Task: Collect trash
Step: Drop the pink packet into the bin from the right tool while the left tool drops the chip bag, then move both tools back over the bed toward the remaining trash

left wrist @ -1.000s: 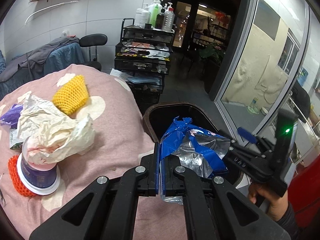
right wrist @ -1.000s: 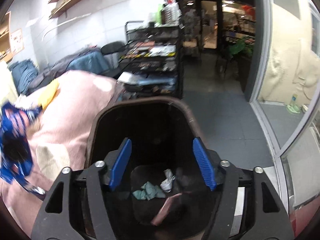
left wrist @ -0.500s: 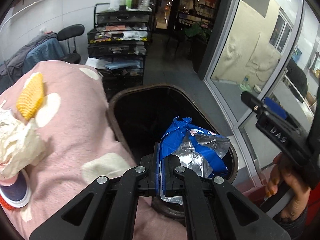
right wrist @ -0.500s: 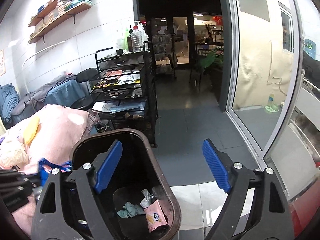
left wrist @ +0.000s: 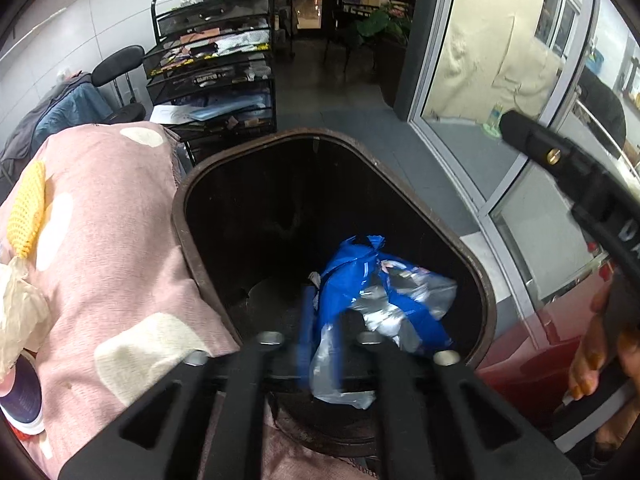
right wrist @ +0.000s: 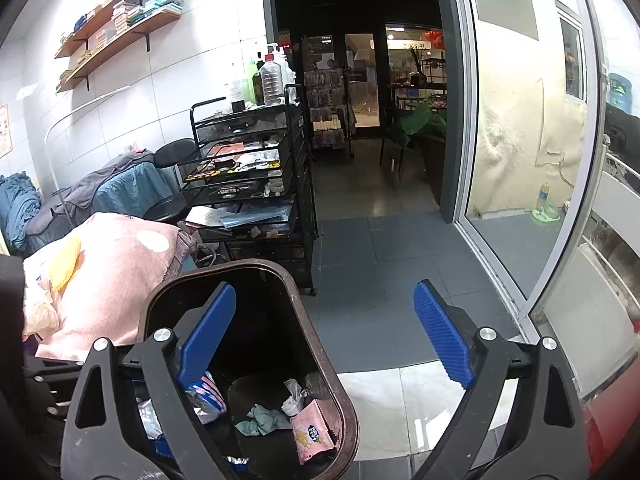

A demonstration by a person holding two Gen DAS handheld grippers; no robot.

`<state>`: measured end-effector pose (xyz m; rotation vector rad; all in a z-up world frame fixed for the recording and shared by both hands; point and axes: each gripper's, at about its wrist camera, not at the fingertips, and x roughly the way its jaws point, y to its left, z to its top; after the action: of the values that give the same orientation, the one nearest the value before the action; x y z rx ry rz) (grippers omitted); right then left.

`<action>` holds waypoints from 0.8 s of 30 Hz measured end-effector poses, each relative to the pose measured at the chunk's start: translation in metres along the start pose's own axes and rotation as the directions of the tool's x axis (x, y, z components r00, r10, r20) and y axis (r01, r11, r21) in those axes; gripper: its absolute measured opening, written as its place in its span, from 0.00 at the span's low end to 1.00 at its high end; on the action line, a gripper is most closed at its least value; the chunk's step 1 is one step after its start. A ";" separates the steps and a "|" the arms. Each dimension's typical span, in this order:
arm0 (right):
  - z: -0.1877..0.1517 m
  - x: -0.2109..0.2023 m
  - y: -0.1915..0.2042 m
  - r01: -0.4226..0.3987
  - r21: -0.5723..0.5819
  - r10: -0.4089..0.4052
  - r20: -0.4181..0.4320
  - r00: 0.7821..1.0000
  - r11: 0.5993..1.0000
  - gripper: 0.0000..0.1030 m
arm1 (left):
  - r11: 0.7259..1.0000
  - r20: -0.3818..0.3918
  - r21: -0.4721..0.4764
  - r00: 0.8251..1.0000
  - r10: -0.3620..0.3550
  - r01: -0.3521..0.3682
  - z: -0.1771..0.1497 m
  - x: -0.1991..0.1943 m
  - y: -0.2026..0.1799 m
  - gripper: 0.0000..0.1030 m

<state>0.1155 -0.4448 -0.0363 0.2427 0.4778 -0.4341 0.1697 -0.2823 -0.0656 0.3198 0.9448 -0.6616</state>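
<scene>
Seemingly upright, the blue wrapper (left wrist: 360, 280) hangs over the bin (left wrist: 472, 268) between the opening left hand-held gripper (left wrist: 332, 340) jaws.

A pink blanket with cream spots (left wrist: 116, 240) covers the surface beside the brown trash bin (left wrist: 188, 216), and on it lie a yellow foam net (left wrist: 26, 216), crumpled beige paper (left wrist: 20, 312) and a purple-lidded cup (left wrist: 20, 396).

Wrapper (left wrist: 372, 292) inside the bin (left wrist: 476, 280), cushion (left wrist: 112, 240) left of it, trolley (left wrist: 216, 68) behind.
</scene>
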 end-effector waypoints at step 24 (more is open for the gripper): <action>-0.006 -0.001 0.008 -0.112 -0.003 0.112 -0.012 0.994 0.994 0.94 | 0.998 0.233 -0.019 0.970 0.069 -0.066 -0.031 -0.075 0.011 0.95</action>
<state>0.1160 -0.4355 -0.0401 0.2669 0.4739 -0.3226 0.1265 -0.2292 -0.0213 0.2560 0.7091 -0.6165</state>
